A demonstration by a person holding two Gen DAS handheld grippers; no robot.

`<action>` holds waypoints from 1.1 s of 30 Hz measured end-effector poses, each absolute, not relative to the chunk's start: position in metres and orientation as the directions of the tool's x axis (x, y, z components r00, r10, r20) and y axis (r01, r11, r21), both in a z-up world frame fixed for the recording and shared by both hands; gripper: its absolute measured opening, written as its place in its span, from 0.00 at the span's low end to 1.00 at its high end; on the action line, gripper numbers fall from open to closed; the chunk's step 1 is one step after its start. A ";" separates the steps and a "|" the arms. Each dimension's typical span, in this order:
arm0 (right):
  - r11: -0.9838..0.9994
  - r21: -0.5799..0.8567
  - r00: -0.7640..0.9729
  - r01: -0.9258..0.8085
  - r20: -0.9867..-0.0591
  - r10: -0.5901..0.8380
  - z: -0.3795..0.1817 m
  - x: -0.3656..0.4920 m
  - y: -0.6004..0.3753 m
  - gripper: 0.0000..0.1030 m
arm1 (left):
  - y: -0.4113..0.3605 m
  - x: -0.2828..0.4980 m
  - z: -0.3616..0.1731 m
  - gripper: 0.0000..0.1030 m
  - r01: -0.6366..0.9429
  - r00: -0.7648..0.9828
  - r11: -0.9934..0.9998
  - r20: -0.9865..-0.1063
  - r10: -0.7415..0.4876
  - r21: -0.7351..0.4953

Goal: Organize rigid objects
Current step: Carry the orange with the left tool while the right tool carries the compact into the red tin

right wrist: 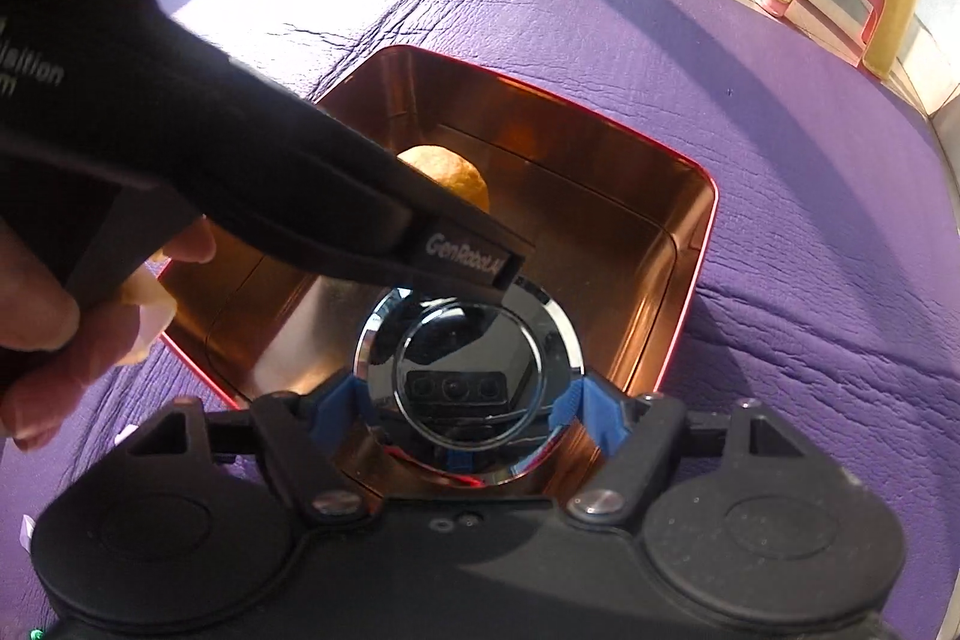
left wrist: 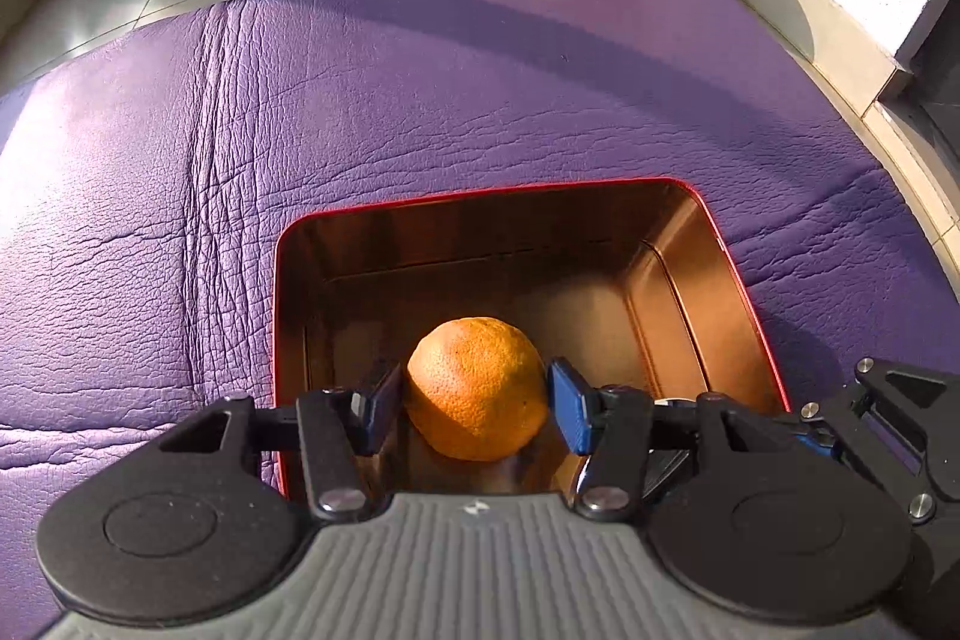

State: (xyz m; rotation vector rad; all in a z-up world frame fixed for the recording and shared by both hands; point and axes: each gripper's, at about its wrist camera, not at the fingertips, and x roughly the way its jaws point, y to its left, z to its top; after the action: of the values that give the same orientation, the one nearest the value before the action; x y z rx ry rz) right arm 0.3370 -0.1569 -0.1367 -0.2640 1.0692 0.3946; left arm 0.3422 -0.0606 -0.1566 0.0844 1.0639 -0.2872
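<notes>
Orange (left wrist: 477, 388) round, without long axis

L gripper (left wrist: 475, 397) points steeply down, blue pads (left wrist: 569, 403) clamped on both sides of an orange (left wrist: 477, 388). R gripper (right wrist: 461, 403) also tilted down, pads gripping a shiny round disc (right wrist: 468, 382); bare hand (right wrist: 66, 334) at near left holds L tool

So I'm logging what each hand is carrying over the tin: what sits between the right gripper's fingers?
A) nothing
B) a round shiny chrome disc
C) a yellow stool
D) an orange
B: in the right wrist view the right gripper has its blue pads against the sides of a round shiny chrome disc over the copper-coloured tin; the orange is in the left gripper.
</notes>
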 end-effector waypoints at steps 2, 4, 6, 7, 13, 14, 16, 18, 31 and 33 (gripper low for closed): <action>0.895 -0.031 0.421 -0.446 -0.889 0.179 -0.139 0.335 -0.155 0.73 | -0.060 0.340 -0.157 0.51 0.283 0.451 0.957 -0.870 -0.198 -0.071; 0.897 -0.025 0.424 -0.441 -0.887 0.183 -0.139 0.333 -0.157 0.73 | -0.056 0.337 -0.157 0.51 0.274 0.449 0.958 -0.869 -0.206 -0.086; 0.899 -0.015 0.420 -0.437 -0.888 0.190 -0.138 0.331 -0.158 0.73 | -0.053 0.333 -0.156 0.51 0.266 0.441 0.959 -0.872 -0.211 -0.098; 0.899 -0.012 0.417 -0.437 -0.889 0.191 -0.138 0.331 -0.158 0.73 | -0.052 0.331 -0.156 0.51 0.268 0.437 0.958 -0.874 -0.213 -0.100; 0.894 0.011 0.377 -0.448 -0.904 0.201 -0.139 0.329 -0.161 0.73 | -0.048 0.312 -0.157 0.51 0.274 0.399 0.955 -0.891 -0.218 -0.111; 0.891 0.011 0.374 -0.454 -0.905 0.201 -0.139 0.328 -0.162 0.73 | -0.045 0.309 -0.157 0.51 0.266 0.394 0.957 -0.892 -0.222 -0.120; 0.889 0.010 0.372 -0.458 -0.906 0.202 -0.140 0.328 -0.162 0.73 | -0.041 0.305 -0.157 0.51 0.251 0.388 0.958 -0.892 -0.232 -0.140; 0.889 0.010 0.366 -0.458 -0.909 0.199 -0.140 0.327 -0.162 0.74 | -0.038 0.303 -0.157 0.51 0.240 0.378 0.958 -0.894 -0.239 -0.155; 0.893 -0.027 0.389 -0.449 -0.906 0.168 -0.138 0.331 -0.156 0.75 | -0.039 0.300 -0.150 0.62 0.269 0.378 0.954 -0.895 -0.234 -0.136; 0.902 0.000 0.397 -0.432 -0.898 0.190 -0.131 0.325 -0.161 0.76 | -0.039 0.295 -0.142 0.63 0.282 0.399 0.951 -0.886 -0.235 -0.125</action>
State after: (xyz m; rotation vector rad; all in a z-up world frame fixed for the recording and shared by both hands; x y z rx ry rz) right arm 0.3245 -0.1607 -0.1309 -0.2491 1.0954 0.3989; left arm 0.2954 -0.0388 -0.1419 0.0476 1.1133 -0.3269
